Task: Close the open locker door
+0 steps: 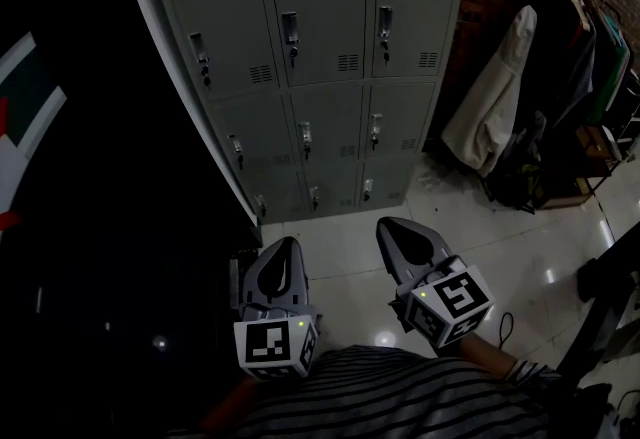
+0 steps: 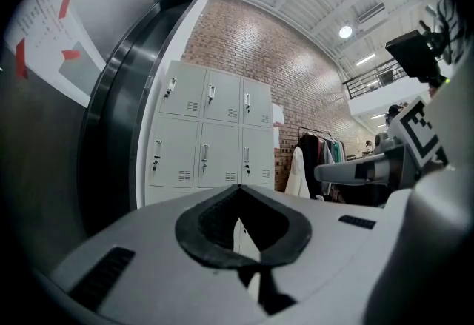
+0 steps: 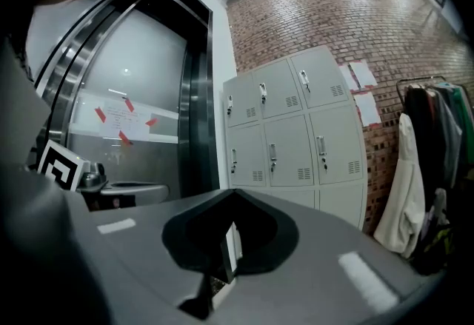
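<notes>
We wear a dark striped shirt (image 1: 400, 397). Our left gripper (image 1: 287, 247) and right gripper (image 1: 392, 227) are grey pointed shells, each bearing a white cube (image 1: 275, 347) with black square markers.

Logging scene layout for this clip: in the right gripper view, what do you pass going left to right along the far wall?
Taped notice → dark metal door frame → grey lockers → papers on the brick wall → pale coat → dark clothes on the rack.

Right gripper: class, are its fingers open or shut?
Shut: the grey right gripper has its fingers meeting at the tips, nothing between them.
</notes>
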